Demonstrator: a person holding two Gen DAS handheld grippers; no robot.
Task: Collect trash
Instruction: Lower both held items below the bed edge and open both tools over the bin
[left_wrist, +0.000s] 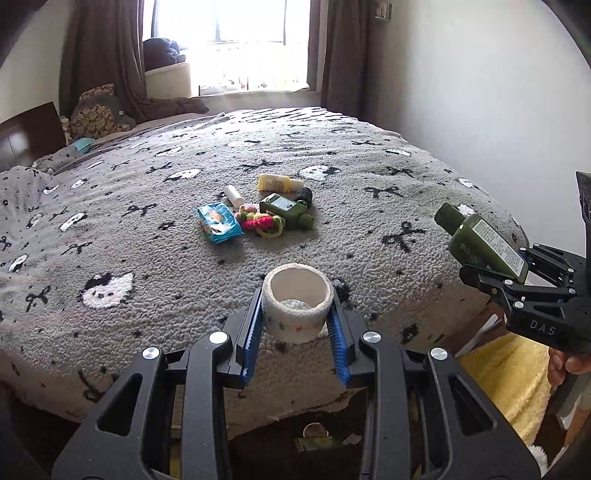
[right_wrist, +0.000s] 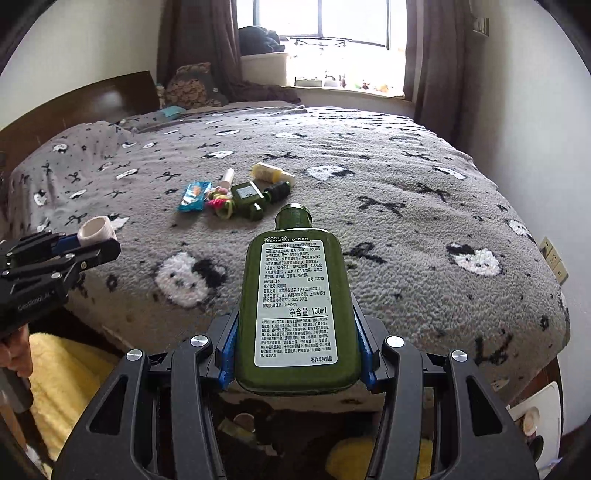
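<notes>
My left gripper (left_wrist: 297, 325) is shut on a white tape roll (left_wrist: 297, 306), held over the near edge of the bed; the same tape roll (right_wrist: 96, 230) shows in the right wrist view. My right gripper (right_wrist: 297, 347) is shut on a green lotion bottle (right_wrist: 295, 314) with a white label, cap pointing away. From the left wrist view that bottle (left_wrist: 484, 242) hangs at the right. On the bed lie a blue snack packet (left_wrist: 218, 223), a second green bottle (left_wrist: 284, 211), a yellow bottle (left_wrist: 279, 182), a white tube (left_wrist: 233, 195) and colourful hair ties (left_wrist: 262, 223).
The bed carries a grey blanket (left_wrist: 147, 258) with black bows and white faces. A dark headboard (right_wrist: 92, 99) stands at the left, a window (left_wrist: 229, 22) with curtains at the back, a wall (left_wrist: 480, 92) on the right. Below the bed edge lie a yellow rug (left_wrist: 509, 384) and dark floor clutter.
</notes>
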